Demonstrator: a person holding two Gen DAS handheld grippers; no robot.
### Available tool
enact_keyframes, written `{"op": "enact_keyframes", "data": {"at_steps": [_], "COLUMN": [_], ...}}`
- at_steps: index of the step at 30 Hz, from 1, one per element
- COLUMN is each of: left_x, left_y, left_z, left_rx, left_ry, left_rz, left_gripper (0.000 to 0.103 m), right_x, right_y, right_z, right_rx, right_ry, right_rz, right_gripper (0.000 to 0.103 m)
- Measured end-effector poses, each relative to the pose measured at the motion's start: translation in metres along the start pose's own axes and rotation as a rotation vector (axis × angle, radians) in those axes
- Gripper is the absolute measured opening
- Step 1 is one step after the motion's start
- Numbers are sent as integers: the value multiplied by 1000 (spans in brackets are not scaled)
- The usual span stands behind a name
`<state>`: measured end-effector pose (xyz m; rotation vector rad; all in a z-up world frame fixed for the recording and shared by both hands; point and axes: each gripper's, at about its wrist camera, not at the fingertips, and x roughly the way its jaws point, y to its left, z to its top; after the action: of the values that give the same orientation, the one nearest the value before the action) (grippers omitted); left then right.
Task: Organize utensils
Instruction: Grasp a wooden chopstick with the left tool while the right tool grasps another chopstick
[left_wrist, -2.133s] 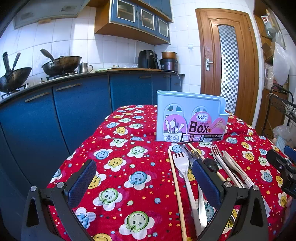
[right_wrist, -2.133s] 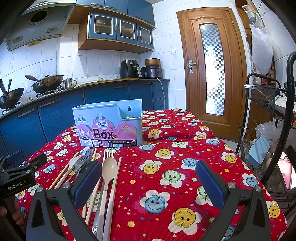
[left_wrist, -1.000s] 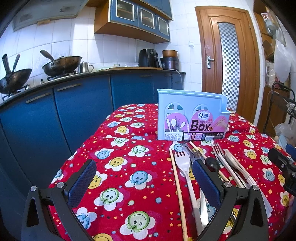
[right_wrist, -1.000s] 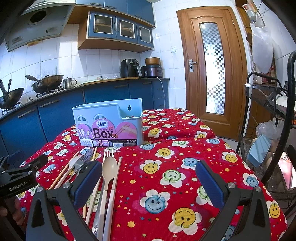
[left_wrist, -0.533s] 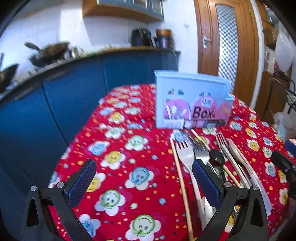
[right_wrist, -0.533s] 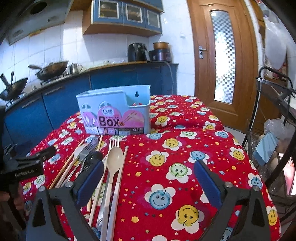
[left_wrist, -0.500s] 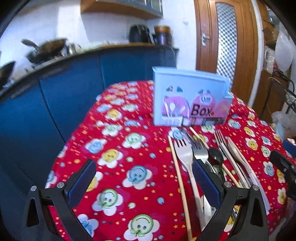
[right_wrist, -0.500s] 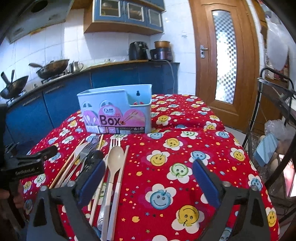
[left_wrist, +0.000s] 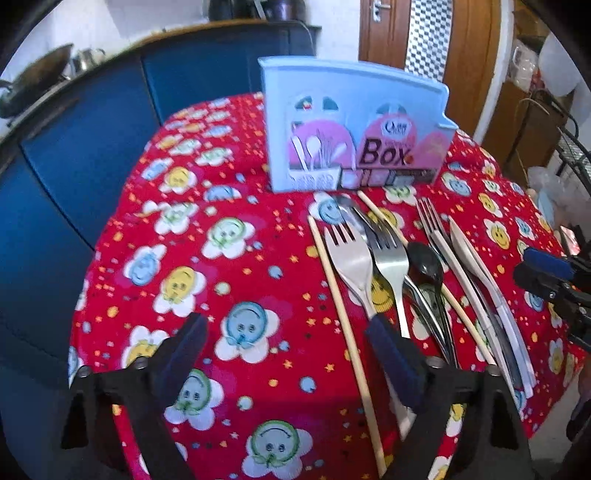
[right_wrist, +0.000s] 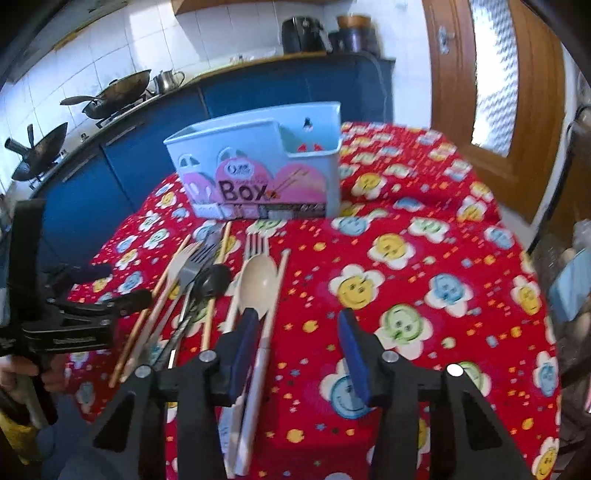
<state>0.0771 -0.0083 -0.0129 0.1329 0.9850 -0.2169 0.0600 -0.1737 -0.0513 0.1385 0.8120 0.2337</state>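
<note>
Hovering nearest, left gripper (left_wrist: 286, 354): jaws spread wide, nothing between them, low over the red smiley tablecloth (left_wrist: 207, 266); right finger just above the handle of the beige fork (left_wrist: 351, 258).
Right gripper (right_wrist: 297, 349): jaws partly spread, nothing held, above the desk edge; left finger over the handle of the beige spoon (right_wrist: 258, 282).
Utensil row: lying flat on the cloth, handles toward the cameras, heads toward the box.
Left end of row: single wooden chopstick (left_wrist: 341, 317), then beige fork, just beside the steel fork (left_wrist: 388, 254).
Middle of row: black spoon (left_wrist: 424, 260) overlapping steel handles; second chopstick (left_wrist: 417, 258) running diagonally beneath them.
Right end of row: white-handled fork (left_wrist: 430, 221) and beige spoon lying side by side, touching or nearly so.
Farther back: light-blue utensil box (right_wrist: 266, 166), upright on the cloth just beyond the utensil heads, pink "Box" label facing the cameras; inside mostly hidden.
Beyond the desk: blue cabinets (right_wrist: 147, 147), woks (right_wrist: 114, 92) on the stove, wooden door (right_wrist: 498, 92) at right.
</note>
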Motion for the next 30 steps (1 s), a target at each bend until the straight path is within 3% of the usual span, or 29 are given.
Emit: {"op": "enact_keyframes", "data": {"at_steps": [7,13,26,30], "left_x": [10,11,21,24], "left_y": [-1,-2,-3,-3], "left_z": [7,15,31,36], "left_rx": [4,48,99,100], "left_ry": [56,75,189,233], "left_rz": [-47,-46,-54,-69], "left_gripper": [66,42,42,39], "right_x": [11,22,43,50], "right_y": [2,4,10,6], "right_z": [6,11,28,37], "right_rx": [-7,-45,-99,-102], "right_ry": [115,188,360,421], "right_rz": [43,40,56,63], "right_gripper": [37,28,26,14]}}
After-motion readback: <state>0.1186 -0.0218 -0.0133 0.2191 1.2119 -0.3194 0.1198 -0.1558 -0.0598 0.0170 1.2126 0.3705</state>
